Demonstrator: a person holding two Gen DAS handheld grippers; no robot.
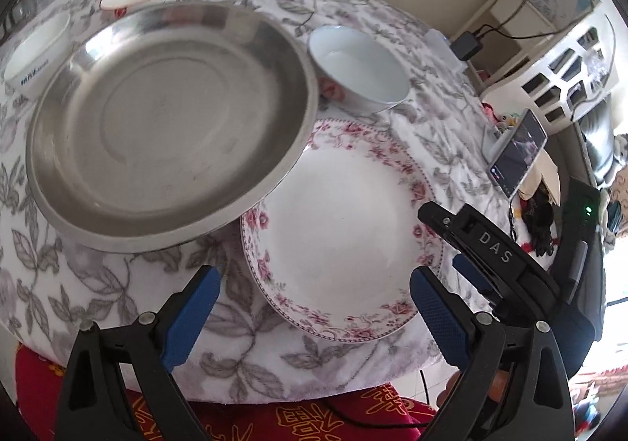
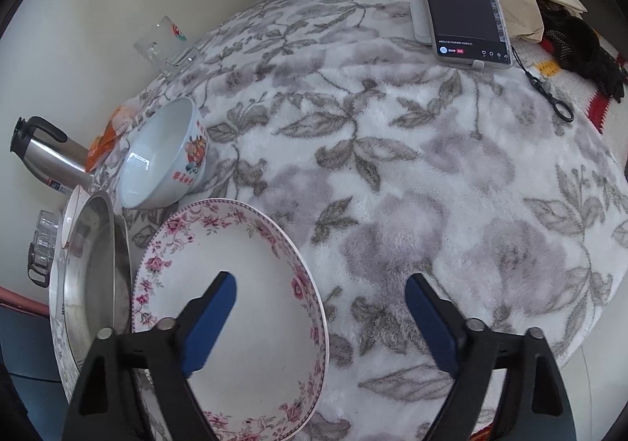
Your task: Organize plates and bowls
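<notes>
floral plate (image 2: pixel 235 307) btwn open right tool (image 2: pixel 320 307) tips, untouched.

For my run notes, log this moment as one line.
left gripper: open, empty | right gripper: open over floral plate rim, no grip | steel pan: overlaps plate edge | bowl: behind plate

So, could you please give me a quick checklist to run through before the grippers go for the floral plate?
1. Right gripper open, nothing between the pads: ok.
2. Left gripper open and empty: ok.
3. Floral plate free of other dishes: not ok, the steel pan overlaps its rim.
4. Right gripper straddling the plate's edge: ok, one finger over the plate, the other over the cloth.
5. Pads touching the plate: cannot tell.
6. Decorated bowl apart from the plate: ok.
</notes>
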